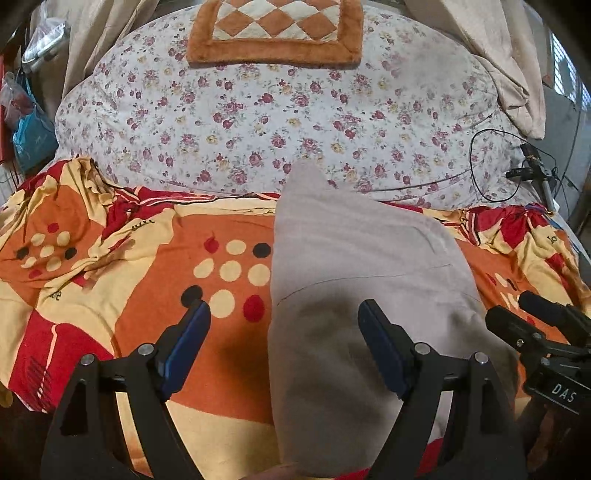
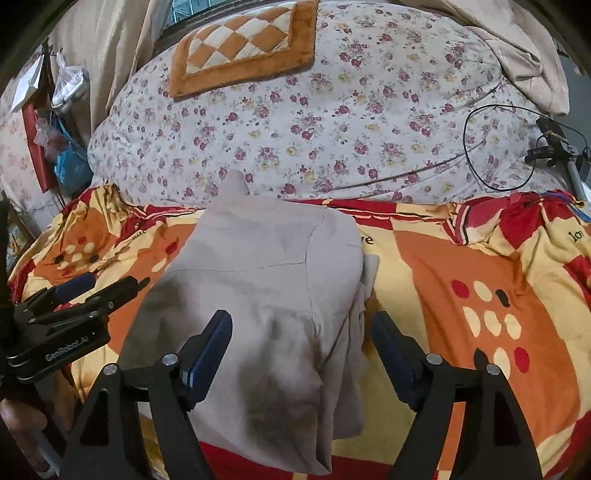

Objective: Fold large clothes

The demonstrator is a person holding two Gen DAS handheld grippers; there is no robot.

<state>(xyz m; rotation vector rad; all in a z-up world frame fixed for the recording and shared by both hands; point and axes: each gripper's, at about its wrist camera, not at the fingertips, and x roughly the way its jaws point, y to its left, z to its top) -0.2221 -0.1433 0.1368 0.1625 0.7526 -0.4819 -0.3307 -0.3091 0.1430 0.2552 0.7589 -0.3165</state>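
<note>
A grey garment [image 1: 354, 266] lies folded into a long strip on the orange, red and cream bedsheet [image 1: 129, 258]. In the right wrist view the same garment [image 2: 266, 277] runs from the near edge to the quilt. My left gripper [image 1: 284, 325] is open above the garment's left edge, nothing between its blue pads. My right gripper [image 2: 301, 339] is open above the near right part of the garment, its pads clear of the cloth. Each gripper shows in the other's view: the right gripper [image 1: 517, 314] at the right edge, the left gripper [image 2: 107, 286] at the left edge.
A floral quilt [image 1: 295, 122] is piled behind the sheet, with a brown checkered mat [image 1: 275, 33] on top. A black cable and small stand [image 1: 528, 170] sit at the right. Beige curtains [image 1: 495, 44] hang at the back, and bags [image 1: 29, 129] hang at the left.
</note>
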